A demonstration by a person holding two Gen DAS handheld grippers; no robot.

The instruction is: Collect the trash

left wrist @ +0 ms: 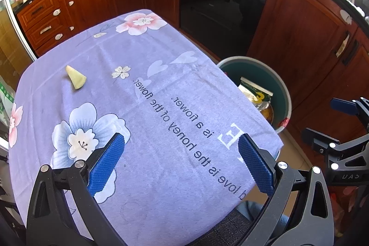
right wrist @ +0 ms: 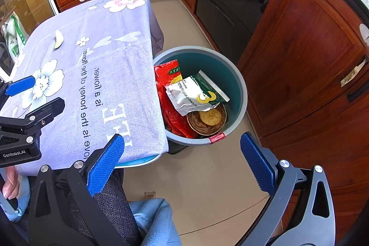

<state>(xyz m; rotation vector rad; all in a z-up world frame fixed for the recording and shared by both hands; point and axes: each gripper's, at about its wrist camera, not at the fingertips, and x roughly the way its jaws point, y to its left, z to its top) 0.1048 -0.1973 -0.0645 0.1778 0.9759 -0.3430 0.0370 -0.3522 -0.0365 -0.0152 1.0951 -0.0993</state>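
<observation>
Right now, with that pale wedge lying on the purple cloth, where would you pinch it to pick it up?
Probably across the wide end of the wedge, coming straight down from above with the open left hand-held gripper. It lies flat on the tablecloth and tapers to a thin tip, so the broad end gives the pads more to hold.

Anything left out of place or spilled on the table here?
One pale food scrap lies alone on the purple tablecloth, not yet in the bin. Nothing spilled; both grippers are open and empty.

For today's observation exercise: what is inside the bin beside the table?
Inside the bin: a red wrapper, a green-and-silver packet and a round biscuit in a brown cup. Anything beneath them is covered.
</observation>
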